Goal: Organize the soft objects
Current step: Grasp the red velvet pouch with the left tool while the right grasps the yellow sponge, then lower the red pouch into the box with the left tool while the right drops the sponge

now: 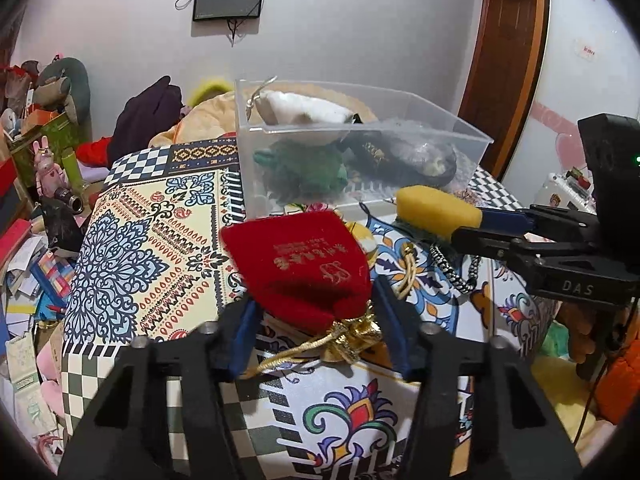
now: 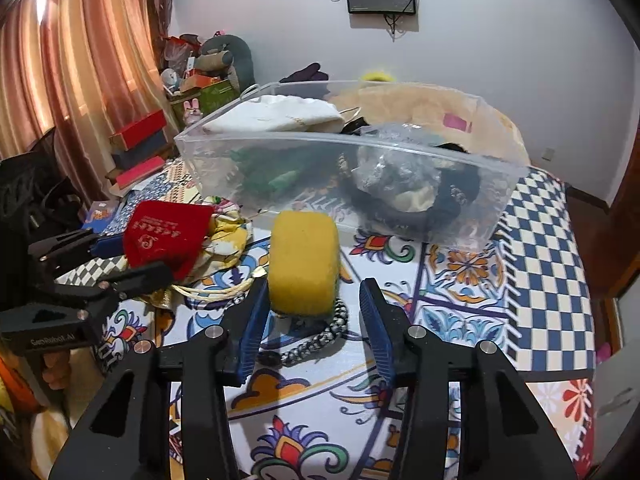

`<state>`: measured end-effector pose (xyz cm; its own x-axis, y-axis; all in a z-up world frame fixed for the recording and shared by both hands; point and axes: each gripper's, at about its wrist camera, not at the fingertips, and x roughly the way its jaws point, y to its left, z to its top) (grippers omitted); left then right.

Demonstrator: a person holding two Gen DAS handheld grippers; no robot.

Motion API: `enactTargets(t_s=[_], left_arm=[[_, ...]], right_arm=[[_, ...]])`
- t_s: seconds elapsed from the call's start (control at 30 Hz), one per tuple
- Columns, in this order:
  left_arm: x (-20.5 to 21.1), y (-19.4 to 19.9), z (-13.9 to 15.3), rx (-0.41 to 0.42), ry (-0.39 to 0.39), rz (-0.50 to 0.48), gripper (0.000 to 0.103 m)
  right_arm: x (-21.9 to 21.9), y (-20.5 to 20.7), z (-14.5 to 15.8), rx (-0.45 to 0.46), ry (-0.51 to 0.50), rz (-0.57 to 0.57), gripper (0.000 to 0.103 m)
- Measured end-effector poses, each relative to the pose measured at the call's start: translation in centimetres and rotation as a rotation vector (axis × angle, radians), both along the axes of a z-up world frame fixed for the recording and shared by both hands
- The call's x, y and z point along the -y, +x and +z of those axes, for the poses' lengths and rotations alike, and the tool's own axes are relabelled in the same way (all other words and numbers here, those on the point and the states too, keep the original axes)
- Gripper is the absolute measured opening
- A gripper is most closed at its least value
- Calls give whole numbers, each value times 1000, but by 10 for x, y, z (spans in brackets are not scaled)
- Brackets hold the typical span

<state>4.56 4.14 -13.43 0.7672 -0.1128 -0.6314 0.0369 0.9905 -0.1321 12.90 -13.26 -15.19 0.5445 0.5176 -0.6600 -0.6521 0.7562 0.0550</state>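
A red velvet pouch (image 1: 304,264) with gold drawstring lies on the patterned table. My left gripper (image 1: 316,300) has its blue pads around the pouch's tied neck, close on both sides; it also shows in the right wrist view (image 2: 120,256) beside the pouch (image 2: 164,236). A yellow sponge (image 2: 304,262) lies on a braided black-and-white cord (image 2: 320,340). My right gripper (image 2: 316,304) is open, its pads either side of the sponge's near end with a gap on the right. In the left wrist view it (image 1: 476,226) reaches the sponge (image 1: 436,210) from the right.
A clear plastic bin (image 2: 400,148) behind the sponge holds a white cloth item (image 2: 276,118), a green plush (image 1: 308,168) and dark items. A yellow-white fabric piece (image 2: 228,236) lies behind the pouch. Clutter and boxes stand left of the table.
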Motion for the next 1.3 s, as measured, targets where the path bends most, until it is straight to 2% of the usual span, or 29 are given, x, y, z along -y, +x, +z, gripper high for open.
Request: enactTargets(t_s=[0.03, 0.1, 0.23, 0.43, 0.5, 0.53, 0.77, 0.97, 1.3], left_arm=[[0, 0, 0, 0, -5, -3, 43], [0, 0, 2, 10, -26, -15, 33], [6, -2, 4, 22, -16, -32, 25], [11, -9, 16, 71, -16, -50, 23], [12, -10, 20, 80, -22, -55, 23], [12, -10, 21, 83, -20, -54, 23], [10, -13, 41, 138, -11, -33, 23], [4, -8, 61, 190, -31, -16, 23], [10, 16, 100, 308, -17, -20, 23]], right_arm=[[2, 0, 2, 0, 7, -3, 43], [1, 2, 3, -11, 18, 0, 43], [-5, 6, 0, -21, 18, 3, 43], [-9, 2, 2, -4, 28, 12, 43], [-8, -1, 6, 16, 33, 17, 29], [-8, -2, 7, 16, 33, 24, 28], [-15, 3, 4, 2, 10, 17, 28], [-16, 3, 8, 18, 43, 36, 26], [1, -3, 49, 125, 118, 4, 25]])
